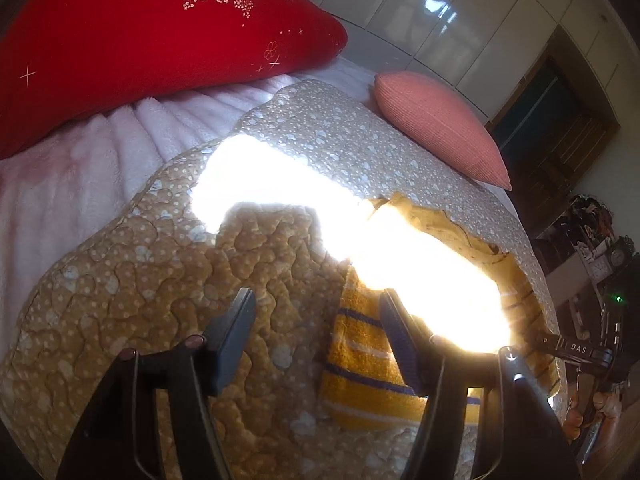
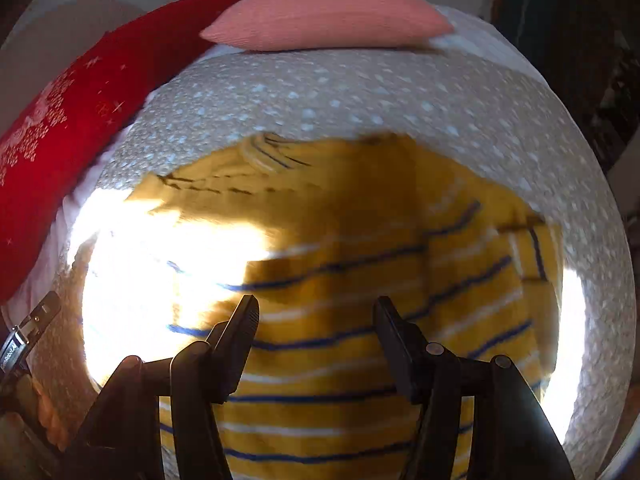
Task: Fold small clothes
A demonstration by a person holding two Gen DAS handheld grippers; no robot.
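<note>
A small yellow sweater [image 2: 328, 240] with blue and white stripes lies spread on a quilted dotted mat [image 2: 360, 88]. My right gripper [image 2: 316, 308] is open just above the sweater's lower body, with nothing between its fingers. In the left wrist view one striped sleeve or edge of the sweater [image 1: 360, 364] lies on the mat [image 1: 160, 280]. My left gripper [image 1: 318, 300] is open over the mat, its right finger [image 1: 400, 340] at the sweater's edge. A bright sun patch washes out part of the sweater in both views.
A red flowered pillow [image 1: 140, 32] and a pink cushion [image 1: 444, 128] lie at the far side of the bed, on a pale pink fluffy blanket [image 1: 80, 168]. The other gripper [image 1: 576, 350] shows at the right. Dark furniture [image 1: 592, 248] stands past the bed's edge.
</note>
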